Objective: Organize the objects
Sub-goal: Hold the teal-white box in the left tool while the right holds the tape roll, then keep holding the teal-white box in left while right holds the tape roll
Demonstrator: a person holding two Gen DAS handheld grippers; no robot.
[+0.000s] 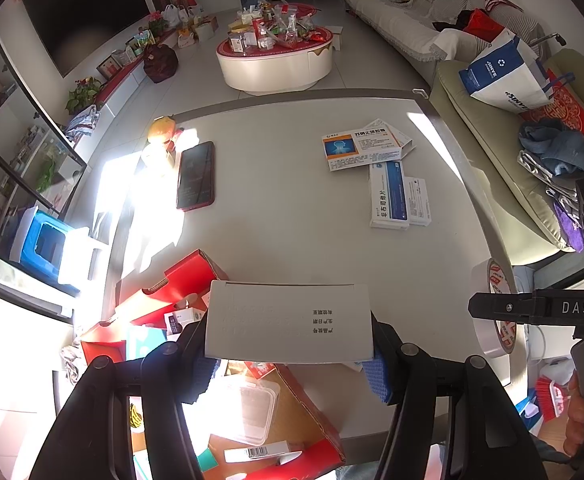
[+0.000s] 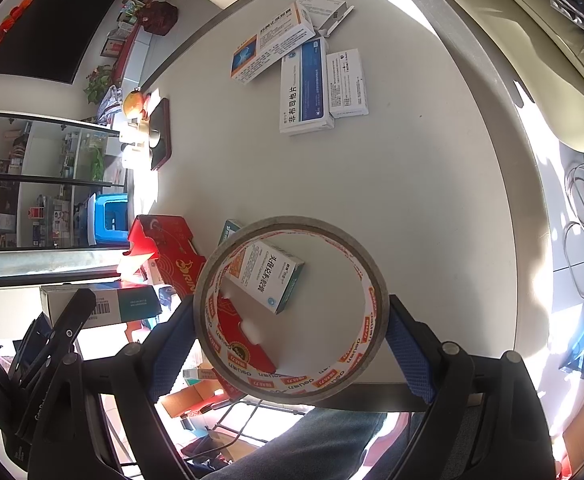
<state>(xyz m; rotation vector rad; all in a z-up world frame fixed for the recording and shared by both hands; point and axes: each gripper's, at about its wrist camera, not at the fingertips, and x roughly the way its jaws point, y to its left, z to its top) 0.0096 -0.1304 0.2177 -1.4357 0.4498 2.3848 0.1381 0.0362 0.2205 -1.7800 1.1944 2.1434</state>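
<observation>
Medicine boxes are spread over the white table (image 1: 292, 216). In the left wrist view, the left gripper (image 1: 292, 356) is clamped on a white medicine box (image 1: 289, 322), its blue pads pressing the box's left and right ends, held above the table's near edge. Below it, near left, an open red carton (image 1: 251, 412) holds a clear plastic case and other small boxes. Far right on the table, an orange-and-white box (image 1: 362, 148) lies partly over a blue-striped box (image 1: 390, 196). A dark phone (image 1: 195, 176) lies far left, in a patch of sunlight. The other gripper with a tape roll shows at the right edge.

In the right wrist view, the right gripper (image 2: 292, 344) grasps a roll of tape (image 2: 289, 310), the pads against its outer rim on both sides. Through the ring a teal-edged box (image 2: 267, 276) lies on the table, just right of the red carton (image 2: 167, 252). The two far boxes (image 2: 292, 64) lie toward the top.
</observation>
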